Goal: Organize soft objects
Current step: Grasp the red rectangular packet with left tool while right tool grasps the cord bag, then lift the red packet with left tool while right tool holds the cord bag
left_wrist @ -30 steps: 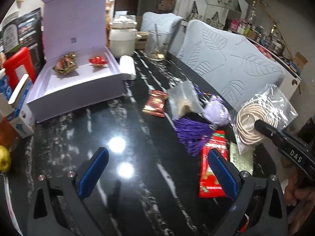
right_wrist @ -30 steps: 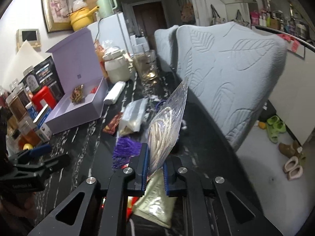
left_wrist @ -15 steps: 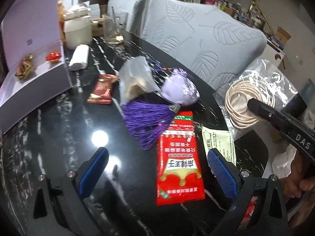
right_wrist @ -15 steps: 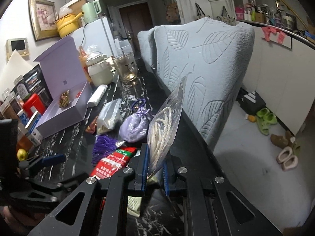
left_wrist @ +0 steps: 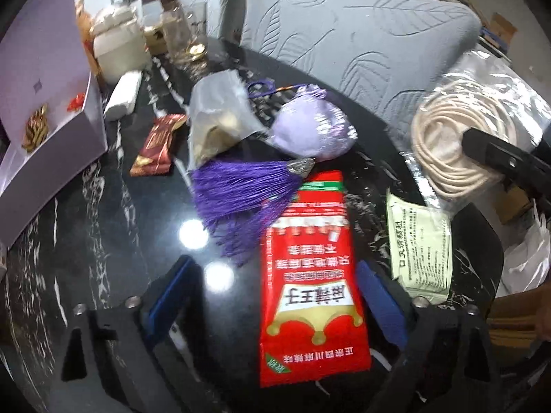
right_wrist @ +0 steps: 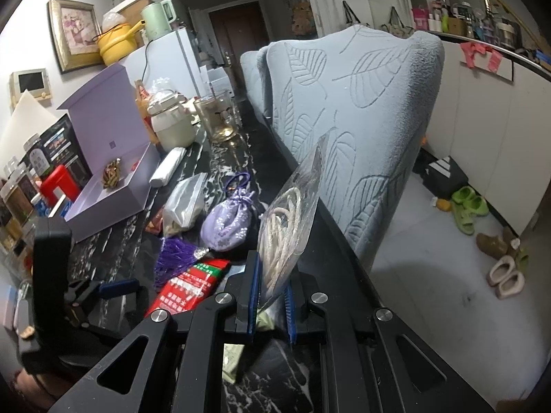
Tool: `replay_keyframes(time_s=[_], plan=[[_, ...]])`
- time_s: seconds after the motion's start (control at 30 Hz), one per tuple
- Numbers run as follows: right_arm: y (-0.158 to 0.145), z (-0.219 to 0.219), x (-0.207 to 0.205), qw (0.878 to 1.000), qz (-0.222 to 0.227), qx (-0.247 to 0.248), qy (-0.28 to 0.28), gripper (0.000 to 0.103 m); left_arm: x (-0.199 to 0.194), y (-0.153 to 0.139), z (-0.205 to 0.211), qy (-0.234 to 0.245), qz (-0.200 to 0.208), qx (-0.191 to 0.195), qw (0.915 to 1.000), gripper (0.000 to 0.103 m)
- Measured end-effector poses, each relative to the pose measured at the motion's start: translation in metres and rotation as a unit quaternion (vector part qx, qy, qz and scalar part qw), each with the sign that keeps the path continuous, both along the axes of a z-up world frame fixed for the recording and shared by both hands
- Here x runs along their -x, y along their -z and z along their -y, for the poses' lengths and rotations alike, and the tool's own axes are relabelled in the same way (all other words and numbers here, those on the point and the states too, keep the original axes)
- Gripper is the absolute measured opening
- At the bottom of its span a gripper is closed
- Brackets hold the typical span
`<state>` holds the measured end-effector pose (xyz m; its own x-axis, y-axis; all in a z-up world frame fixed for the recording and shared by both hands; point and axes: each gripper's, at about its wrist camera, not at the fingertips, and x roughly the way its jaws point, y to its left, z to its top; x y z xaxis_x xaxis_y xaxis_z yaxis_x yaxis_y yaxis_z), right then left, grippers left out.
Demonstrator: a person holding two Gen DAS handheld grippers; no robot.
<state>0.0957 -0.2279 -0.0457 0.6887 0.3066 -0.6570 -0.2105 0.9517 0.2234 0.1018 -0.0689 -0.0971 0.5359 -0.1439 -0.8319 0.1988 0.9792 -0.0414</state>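
Left wrist view: the left gripper (left_wrist: 275,296) hangs over the black marble table (left_wrist: 103,213) with its jaws apart and closing. The red sauce packet (left_wrist: 311,275) lies flat between the blue pads (left_wrist: 380,304); neither pad presses on it. The packet's lower end reaches in between the two fingers, its upper end points away toward the purple tassel (left_wrist: 241,194).

Right wrist view: the right gripper (right_wrist: 270,296) is clamped tight on the clear bag of cream cord (right_wrist: 287,227), which stands on edge above the jaws. Seen from the left wrist, that bag (left_wrist: 458,141) sits to the right of the red sauce packet and farther off, with the pale green paper sachet (left_wrist: 418,241) just beside the packet's right edge.

Compared with one second ago, the left gripper has dropped and swung right: the red sauce packet, then off to the right ahead of the right-hand pad, is now centred between the pads and fills much more of the view. The jaws stand narrower. The right gripper's hold on the bag is unchanged.

Materials: the packet is glossy printed film, rectangular. The lilac drawstring pouch (left_wrist: 311,130), beyond the packet, is rounded brocade; its tassel is loose thread under a silver cap. A grey zip bag (left_wrist: 217,120) lies crumpled left of the pouch. The lilac box (left_wrist: 51,130), far left of the packet, is rigid card.
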Motion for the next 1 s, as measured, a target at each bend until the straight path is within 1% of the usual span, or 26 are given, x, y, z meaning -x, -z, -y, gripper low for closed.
replay_keyframes(time_s=[0.03, 0.07, 0.1, 0.13, 0.17, 0.23, 0.33, 0.43, 0.53, 0.73, 0.9, 1.0], plan=[[0.000, 0.000, 0.000, 1.000, 0.000, 0.001, -0.001, 0.013, 0.001, -0.001, 0.002, 0.005, 0.005, 0.000, 1.0000, 0.077], [0.001, 0.000, 0.000, 1.000, 0.000, 0.002, -0.001, 0.013, 0.003, -0.002, 0.004, 0.011, 0.009, 0.000, 0.9999, 0.073], [0.001, 0.000, -0.001, 1.000, 0.000, 0.002, -0.001, 0.013, 0.005, -0.004, 0.005, 0.015, 0.014, 0.001, 0.9998, 0.061], [0.002, 0.001, -0.001, 1.000, -0.001, 0.000, -0.001, 0.013, 0.006, -0.005, 0.005, 0.019, 0.017, 0.003, 0.9997, 0.053], [0.003, 0.001, -0.002, 1.000, -0.003, -0.002, -0.001, 0.013, 0.005, -0.006, 0.007, 0.022, 0.016, 0.002, 0.9996, 0.053], [0.006, 0.003, -0.003, 1.000, -0.006, -0.006, -0.002, 0.013, 0.003, -0.006, 0.005, 0.022, 0.012, 0.009, 0.9996, 0.049], [0.006, 0.005, -0.004, 1.000, -0.008, -0.010, -0.004, 0.013, 0.001, -0.009, -0.006, 0.017, -0.003, 0.047, 0.9987, 0.046], [0.006, 0.006, -0.004, 1.000, -0.007, -0.012, -0.005, 0.013, 0.002, -0.009, -0.010, 0.013, -0.010, 0.065, 0.9978, 0.046], [0.005, 0.006, -0.003, 1.000, -0.003, -0.012, -0.007, 0.013, 0.015, -0.016, -0.012, 0.011, -0.005, 0.071, 0.9974, 0.046], [0.001, 0.001, 0.000, 1.000, 0.003, -0.013, -0.019, 0.013, 0.033, -0.034, -0.029, -0.004, 0.006, 0.098, 0.9952, 0.045], [-0.003, -0.009, 0.004, 0.999, 0.009, -0.016, -0.036, 0.013, 0.044, -0.033, -0.038, -0.015, 0.009, 0.092, 0.9956, 0.044], [-0.006, -0.015, 0.006, 0.999, 0.013, -0.014, -0.043, 0.013, 0.049, -0.025, -0.041, -0.017, 0.005, 0.066, 0.9976, 0.044]])
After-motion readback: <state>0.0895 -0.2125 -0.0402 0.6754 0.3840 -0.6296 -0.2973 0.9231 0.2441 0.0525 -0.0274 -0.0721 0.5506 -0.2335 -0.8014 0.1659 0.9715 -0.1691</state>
